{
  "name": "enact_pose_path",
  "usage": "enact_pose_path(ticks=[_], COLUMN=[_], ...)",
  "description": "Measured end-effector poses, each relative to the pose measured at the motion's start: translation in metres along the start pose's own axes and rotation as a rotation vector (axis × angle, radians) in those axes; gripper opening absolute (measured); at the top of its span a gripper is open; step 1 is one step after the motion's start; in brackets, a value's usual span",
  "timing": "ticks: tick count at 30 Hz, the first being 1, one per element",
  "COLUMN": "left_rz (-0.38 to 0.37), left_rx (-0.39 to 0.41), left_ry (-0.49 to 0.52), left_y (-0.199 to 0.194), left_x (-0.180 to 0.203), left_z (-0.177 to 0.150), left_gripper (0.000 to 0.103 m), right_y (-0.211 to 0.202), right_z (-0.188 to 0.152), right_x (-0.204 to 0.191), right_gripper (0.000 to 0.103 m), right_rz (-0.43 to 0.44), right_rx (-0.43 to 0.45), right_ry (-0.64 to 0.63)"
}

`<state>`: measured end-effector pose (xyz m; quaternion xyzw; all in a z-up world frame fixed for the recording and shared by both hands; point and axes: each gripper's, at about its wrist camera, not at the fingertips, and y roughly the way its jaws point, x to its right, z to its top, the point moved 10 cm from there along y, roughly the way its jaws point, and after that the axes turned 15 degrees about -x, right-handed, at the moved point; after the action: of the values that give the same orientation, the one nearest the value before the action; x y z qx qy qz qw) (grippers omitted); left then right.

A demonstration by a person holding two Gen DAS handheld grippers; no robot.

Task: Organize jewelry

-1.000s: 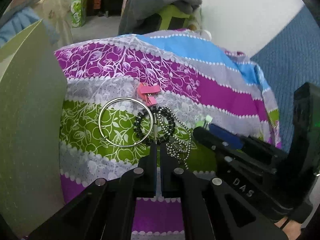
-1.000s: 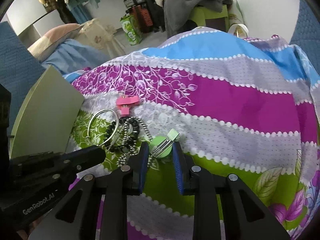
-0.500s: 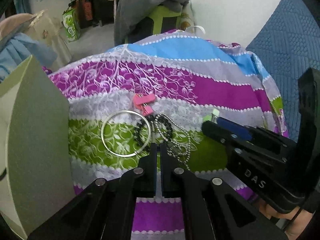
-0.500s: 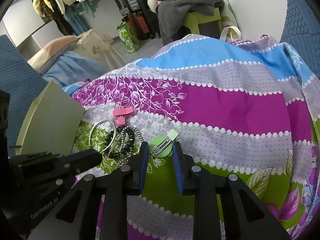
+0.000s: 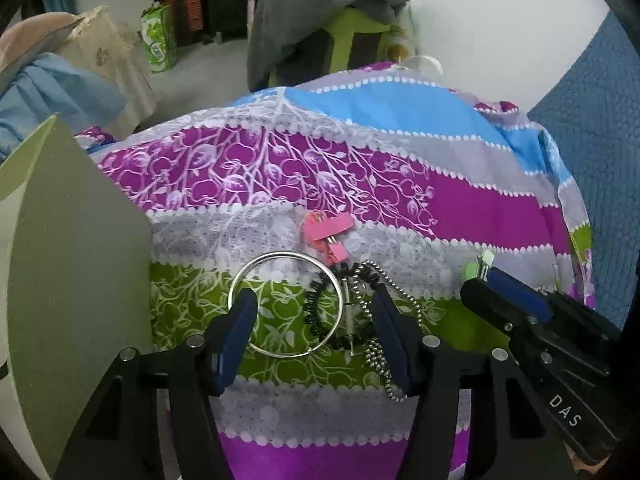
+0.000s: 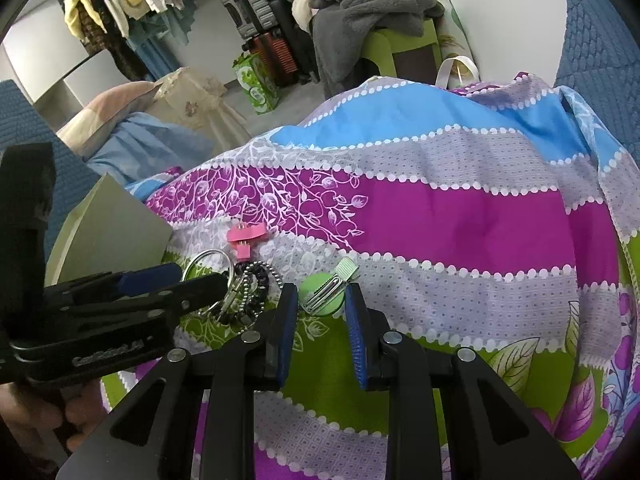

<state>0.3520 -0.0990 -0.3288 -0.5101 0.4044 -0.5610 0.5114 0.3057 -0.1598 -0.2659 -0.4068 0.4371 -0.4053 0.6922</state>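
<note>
A silver bangle, a black bead bracelet and a ball chain lie in a heap on the striped bedspread. A pink clip lies just beyond them. My left gripper is open, its jaws astride the bangle and beads. My right gripper is open, its jaws on either side of a green round hair clip. The heap shows in the right wrist view, partly behind the left gripper.
An olive-green box lid stands at the left of the jewelry. A blue quilted surface rises on the right. Beyond the bed are a green stool with grey clothes, suitcases and a pillow.
My left gripper has opened from shut and now straddles the bangle and beads. My right gripper stays open around the green clip, with little movement.
</note>
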Motion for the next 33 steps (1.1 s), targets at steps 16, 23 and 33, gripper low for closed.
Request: enact_pose_path(ticks=[16,23,33], left_rz=[-0.027,-0.035,-0.116], left_rx=[-0.007,0.035,0.094], left_ry=[0.076,0.083,0.083], left_y=[0.018,0.007,-0.045], left_x=[0.015,0.015,0.009], left_z=[0.001,-0.003,-0.009], left_gripper=[0.004,0.001,0.001], right_y=[0.009,0.005,-0.023], right_z=[-0.003,0.0,0.003], right_x=[-0.003,-0.011,-0.034], right_gripper=[0.022,0.022,0.022], right_rz=[-0.008,-0.03,-0.049], right_rx=[-0.027,-0.018,0.033], right_ry=[-0.014,-0.043,-0.071])
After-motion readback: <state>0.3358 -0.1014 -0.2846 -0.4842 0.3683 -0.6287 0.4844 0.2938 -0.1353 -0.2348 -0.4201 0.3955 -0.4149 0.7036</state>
